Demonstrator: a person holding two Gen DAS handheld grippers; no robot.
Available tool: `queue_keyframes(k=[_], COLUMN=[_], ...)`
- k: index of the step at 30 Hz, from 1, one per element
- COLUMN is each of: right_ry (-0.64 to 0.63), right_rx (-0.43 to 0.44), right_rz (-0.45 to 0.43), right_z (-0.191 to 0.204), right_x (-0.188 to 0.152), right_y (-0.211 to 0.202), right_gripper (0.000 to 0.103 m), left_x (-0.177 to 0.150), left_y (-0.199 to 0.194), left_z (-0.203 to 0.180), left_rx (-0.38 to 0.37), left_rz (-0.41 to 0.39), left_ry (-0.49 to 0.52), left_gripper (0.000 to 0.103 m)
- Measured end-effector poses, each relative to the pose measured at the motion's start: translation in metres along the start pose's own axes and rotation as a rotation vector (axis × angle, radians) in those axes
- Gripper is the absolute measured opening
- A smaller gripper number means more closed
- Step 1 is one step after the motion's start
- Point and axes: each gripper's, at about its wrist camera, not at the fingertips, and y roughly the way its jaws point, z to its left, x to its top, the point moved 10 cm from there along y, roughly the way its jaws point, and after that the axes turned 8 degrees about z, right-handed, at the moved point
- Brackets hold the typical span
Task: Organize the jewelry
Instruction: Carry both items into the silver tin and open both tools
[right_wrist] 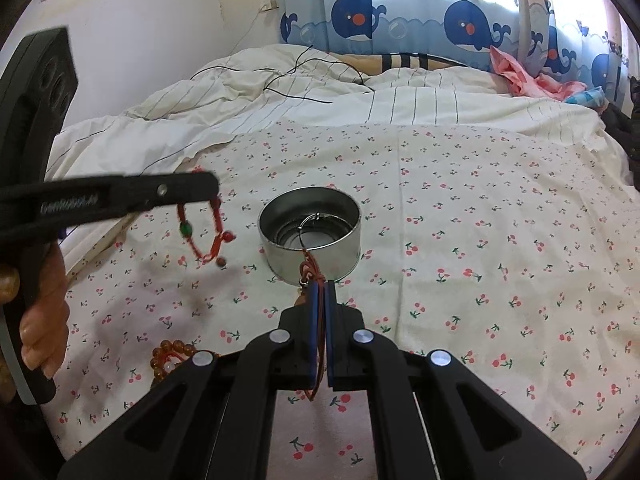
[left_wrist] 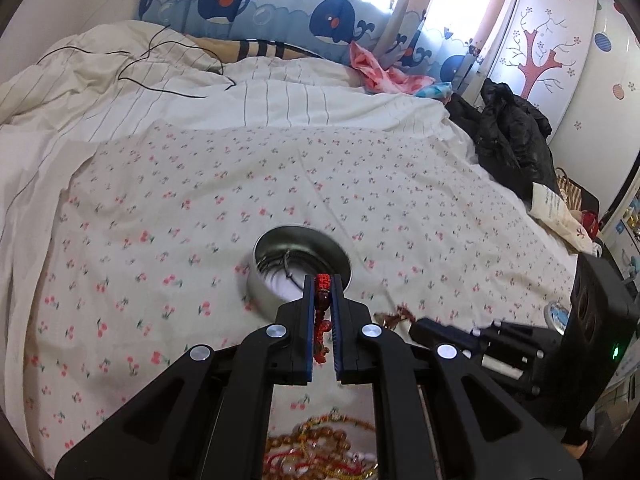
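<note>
A round metal tin (left_wrist: 298,266) stands on the cherry-print bed sheet, with thin bangles inside; it also shows in the right wrist view (right_wrist: 310,236). My left gripper (left_wrist: 323,280) is shut on a red braided bracelet (left_wrist: 322,312), held above the sheet just short of the tin. From the right wrist view that bracelet (right_wrist: 200,236) hangs in a loop with a green bead, left of the tin. My right gripper (right_wrist: 319,286) is shut on a brown-red cord (right_wrist: 310,266) close to the tin's near wall. A pile of amber beads and red strings (left_wrist: 320,452) lies under the left gripper.
An amber bead bracelet (right_wrist: 172,356) lies on the sheet at the lower left. A striped duvet (left_wrist: 160,92) with a black cable is bunched at the back. Black clothing (left_wrist: 508,132) and a bag lie at the bed's right edge. Whale curtains hang behind.
</note>
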Motion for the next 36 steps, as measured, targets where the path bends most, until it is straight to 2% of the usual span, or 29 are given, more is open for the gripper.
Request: queue_keyframes(k=[8,16,29,36], right_ry=[-0.006,0.002,0.106,0.108], right_rx=[-0.038,-0.043,0.137,0.175], right_rz=[-0.017,-0.027,-0.057,-0.065], right_z=[-0.006,-0.007,-0.012,-0.003], right_x=[0.004,0.009,0.047,0.077], right_y=[-0.002,-0.003,-0.002,0.013], right_gripper=[0.004,0.004,0.004,0.004], left_x=[0.023,0.024,0.026,0.021], left_y=[0.023,0.049,0.065,0.079], left_z=[-0.008,-0.005,0.017,0.026], left_rx=[-0.002,-0.002,0.005,-0.016], left_rz=[0.010,0.038,0.062,0.125], left_ry=[0.012,0.001,-0.056,-0.095], left_gripper=[0.007,0.007,0.007,0.008])
